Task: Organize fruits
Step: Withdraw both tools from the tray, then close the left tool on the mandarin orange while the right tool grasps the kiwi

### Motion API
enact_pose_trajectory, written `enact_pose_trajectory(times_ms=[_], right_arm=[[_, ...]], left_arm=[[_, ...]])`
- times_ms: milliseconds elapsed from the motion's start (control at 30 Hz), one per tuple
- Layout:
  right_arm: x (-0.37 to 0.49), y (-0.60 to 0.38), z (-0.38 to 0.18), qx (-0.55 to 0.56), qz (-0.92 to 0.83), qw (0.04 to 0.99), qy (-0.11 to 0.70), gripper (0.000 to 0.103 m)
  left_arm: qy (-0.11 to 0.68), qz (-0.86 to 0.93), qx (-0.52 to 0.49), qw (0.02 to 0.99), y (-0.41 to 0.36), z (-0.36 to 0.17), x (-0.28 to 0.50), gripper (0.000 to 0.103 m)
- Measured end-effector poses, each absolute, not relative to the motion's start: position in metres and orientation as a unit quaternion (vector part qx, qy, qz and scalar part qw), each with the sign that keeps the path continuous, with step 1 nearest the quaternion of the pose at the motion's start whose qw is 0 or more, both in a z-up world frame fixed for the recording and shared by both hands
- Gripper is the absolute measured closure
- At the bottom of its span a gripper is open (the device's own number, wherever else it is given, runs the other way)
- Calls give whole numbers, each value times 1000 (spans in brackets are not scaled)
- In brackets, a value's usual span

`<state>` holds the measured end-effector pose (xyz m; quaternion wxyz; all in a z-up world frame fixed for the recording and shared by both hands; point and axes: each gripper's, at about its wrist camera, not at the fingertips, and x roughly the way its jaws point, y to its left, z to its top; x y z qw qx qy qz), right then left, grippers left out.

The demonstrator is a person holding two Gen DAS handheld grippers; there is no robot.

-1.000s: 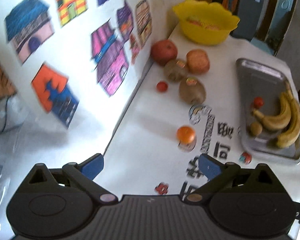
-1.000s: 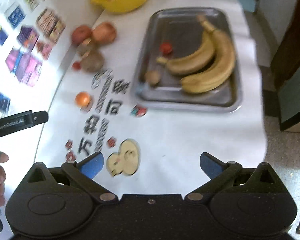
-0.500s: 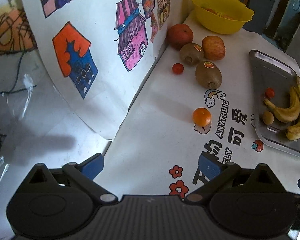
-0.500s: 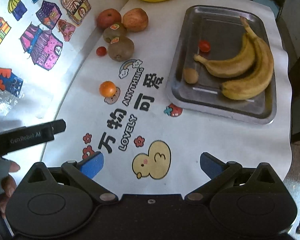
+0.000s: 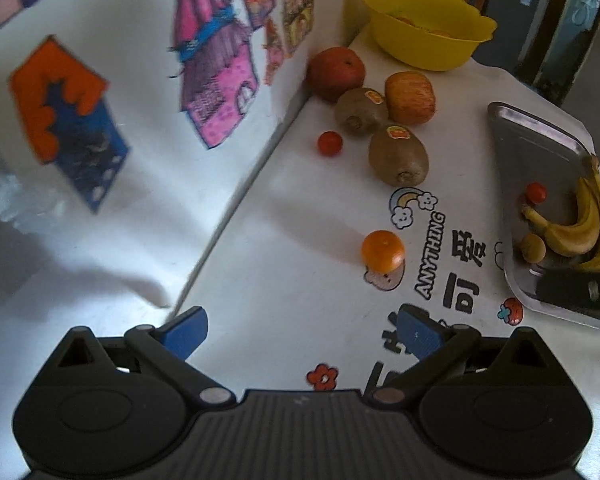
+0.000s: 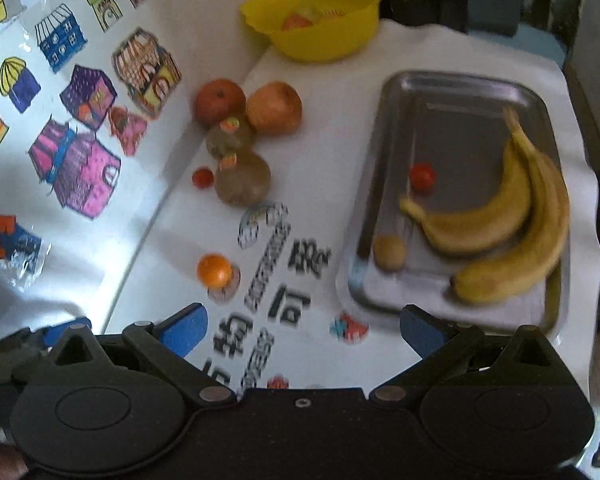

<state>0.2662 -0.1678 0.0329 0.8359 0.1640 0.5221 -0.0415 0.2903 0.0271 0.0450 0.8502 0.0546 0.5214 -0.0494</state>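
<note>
On the white printed cloth lie a small orange, two kiwis, two apples and a cherry tomato. A metal tray holds two bananas, a cherry tomato and a small brown fruit. My left gripper is open and empty, short of the orange. My right gripper is open and empty, before the tray's near edge.
A yellow bowl with fruit stands at the far end. A white wall with house drawings rises along the left. The other gripper's tip shows over the tray's near corner.
Both grippers have moved forward toward the fruit; the orange and the tray appear larger and closer. Both stay open and empty.
</note>
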Motion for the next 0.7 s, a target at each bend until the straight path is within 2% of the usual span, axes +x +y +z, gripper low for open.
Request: enact_pose_trajectory(times_ms=[233,700], right_arm=[[301,-172,21,163,-17,846,507,1],[357,-168,-17,137,73,878,453,1]], left_arm=[[518,-98,40,849,21,34,294,1],[457,-132,81,876,-1,-3,303,2]])
